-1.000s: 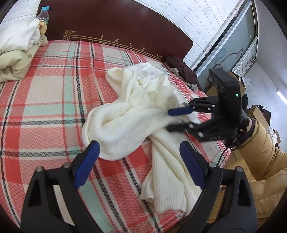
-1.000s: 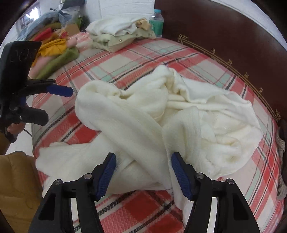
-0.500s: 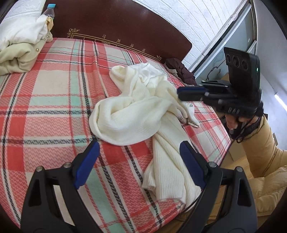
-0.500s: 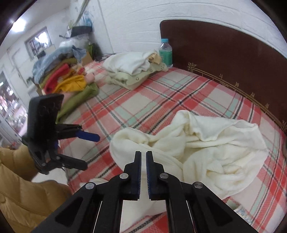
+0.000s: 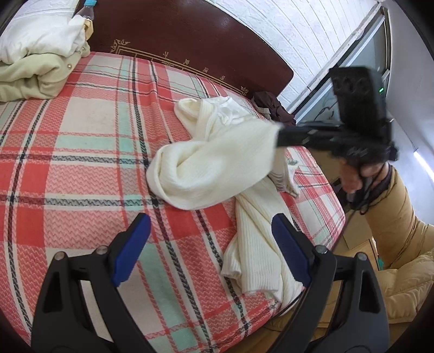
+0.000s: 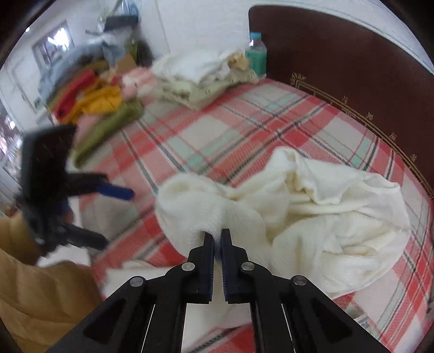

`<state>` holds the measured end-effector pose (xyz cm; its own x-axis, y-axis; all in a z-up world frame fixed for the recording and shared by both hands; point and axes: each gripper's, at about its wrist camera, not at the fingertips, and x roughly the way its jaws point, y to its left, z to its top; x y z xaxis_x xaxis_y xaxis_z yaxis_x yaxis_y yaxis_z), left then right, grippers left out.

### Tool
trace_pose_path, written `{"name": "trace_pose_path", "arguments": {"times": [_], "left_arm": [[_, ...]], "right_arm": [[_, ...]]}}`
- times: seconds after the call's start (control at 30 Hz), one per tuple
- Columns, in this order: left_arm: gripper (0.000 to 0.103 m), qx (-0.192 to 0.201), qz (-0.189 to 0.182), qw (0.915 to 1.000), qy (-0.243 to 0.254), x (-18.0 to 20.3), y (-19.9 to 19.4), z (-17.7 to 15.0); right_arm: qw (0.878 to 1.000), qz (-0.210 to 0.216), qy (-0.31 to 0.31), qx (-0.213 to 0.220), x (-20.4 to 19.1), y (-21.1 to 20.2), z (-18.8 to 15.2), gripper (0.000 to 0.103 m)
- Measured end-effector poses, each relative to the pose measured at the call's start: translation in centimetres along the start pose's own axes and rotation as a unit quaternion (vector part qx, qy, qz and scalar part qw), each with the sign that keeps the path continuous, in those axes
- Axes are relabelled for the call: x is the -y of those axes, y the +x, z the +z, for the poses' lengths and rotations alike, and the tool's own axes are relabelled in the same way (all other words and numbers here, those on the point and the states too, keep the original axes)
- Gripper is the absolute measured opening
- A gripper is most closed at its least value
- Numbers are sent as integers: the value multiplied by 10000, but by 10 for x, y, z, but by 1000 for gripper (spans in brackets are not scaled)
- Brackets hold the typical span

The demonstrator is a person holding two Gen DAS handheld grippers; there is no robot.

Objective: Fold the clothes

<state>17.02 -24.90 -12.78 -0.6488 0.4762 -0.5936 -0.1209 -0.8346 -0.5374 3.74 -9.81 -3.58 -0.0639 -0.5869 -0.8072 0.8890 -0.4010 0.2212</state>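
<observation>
A cream knitted sweater [image 5: 211,168] [image 6: 325,217] lies crumpled on the red plaid bed [image 5: 81,163]. My right gripper [image 6: 217,235] is shut on a fold of it. In the left wrist view that gripper [image 5: 280,138] holds the fold raised off the bed, and the cloth drapes down from its tips. My left gripper [image 5: 210,221] stands open low over the bed near its front edge, with nothing between its fingers. The sweater's hanging end lies just past its right finger. The right wrist view shows the left gripper [image 6: 111,217] blurred at the left, apart from the sweater.
Folded pale clothes [image 5: 35,62] and a bottle [image 5: 88,8] sit by the dark headboard [image 5: 190,40]. A dark garment [image 5: 274,108] lies at the bed's far corner. Coloured clothes [image 6: 95,108] are piled along the bed's other side. A person's tan sleeve [image 5: 401,222] is beyond the bed's edge.
The right gripper's jaws closed on a fold of the sweater and rose, pulling the cloth up off the bed. The left gripper stayed open and drifted only slightly.
</observation>
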Motion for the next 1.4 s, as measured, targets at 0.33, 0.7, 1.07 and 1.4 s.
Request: {"name": "trace_pose_path", "arguments": {"times": [0.33, 0.7, 1.07, 1.4], "left_arm": [[92, 792, 277, 9965, -69, -19, -64, 11], [92, 733, 997, 9917, 352, -15, -64, 41], [92, -886, 1003, 9781, 1595, 37, 113, 114], [15, -1151, 1111, 9778, 1352, 24, 128, 111]], "right_arm": [[9762, 1931, 475, 866, -52, 13, 73, 21], [9844, 107, 1338, 1136, 22, -28, -9, 69], [9816, -1429, 1258, 155, 68, -19, -87, 85], [9858, -1044, 1259, 387, 86, -24, -106, 11]]}}
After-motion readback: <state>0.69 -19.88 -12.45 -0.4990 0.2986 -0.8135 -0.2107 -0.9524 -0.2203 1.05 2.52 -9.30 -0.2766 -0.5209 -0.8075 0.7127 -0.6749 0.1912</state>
